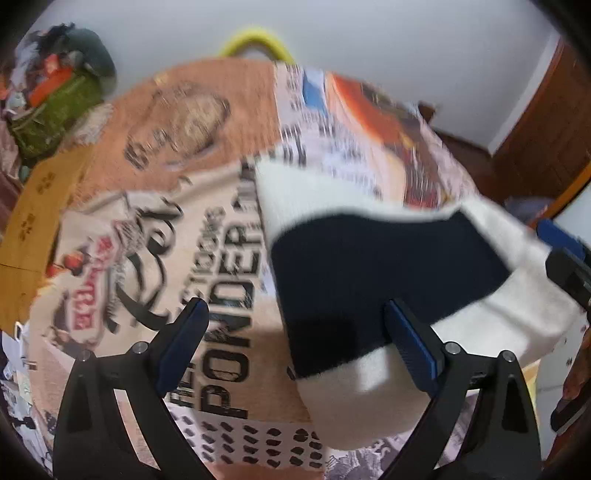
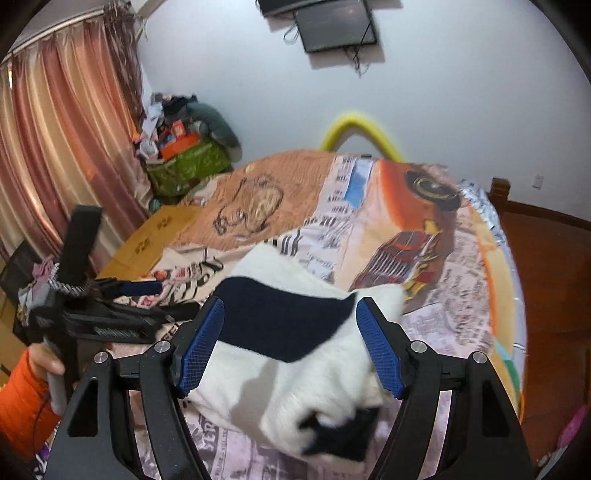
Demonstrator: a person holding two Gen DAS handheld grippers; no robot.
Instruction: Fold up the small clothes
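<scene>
Right wrist: sock [image 2: 295, 354] lies lengthwise away; both grippers [image 2: 290, 343] [image 1: 295, 336] gape, empty.

Pale wall [image 2: 424, 110], pink curtains [image 2: 66, 155] left, wall-mounted screen [image 2: 336, 26], printed bedspread [image 2: 369, 206], wooden floor [image 2: 546, 258].

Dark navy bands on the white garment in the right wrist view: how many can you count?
2. One wide navy band crosses the white garment between the open right gripper fingers; a smaller dark patch sits at its near end. Folds may hide more.
</scene>
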